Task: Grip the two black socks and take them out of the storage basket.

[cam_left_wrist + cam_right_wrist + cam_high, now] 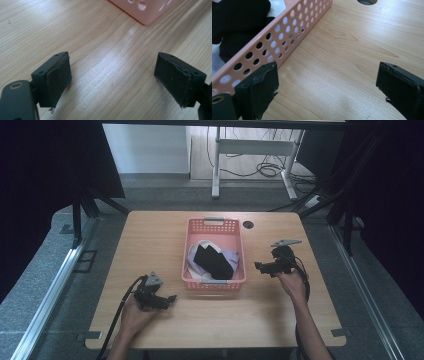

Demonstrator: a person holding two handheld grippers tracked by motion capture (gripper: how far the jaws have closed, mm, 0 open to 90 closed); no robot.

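A pink perforated basket [239,251] stands in the middle of the wooden table [150,235]. Inside it lie a black cloth [214,260] and pale white and lilac cloths [231,255]. My left gripper [169,300] rests low over the table to the basket's front left, open, with bare wood between its pads [58,77]; a basket corner [146,15] shows ahead of it. My right gripper [260,266] hovers just right of the basket, open and holding nothing. Its left pad [263,87] is close beside the basket wall [274,40], with the black cloth [239,17] behind the wall.
A round cable hole [248,224] sits in the table behind the basket's right corner, also the cable hole [367,2] far ahead of the right gripper. Bare wood lies in front of the basket and along both sides. A white desk frame [250,150] stands on the floor beyond.
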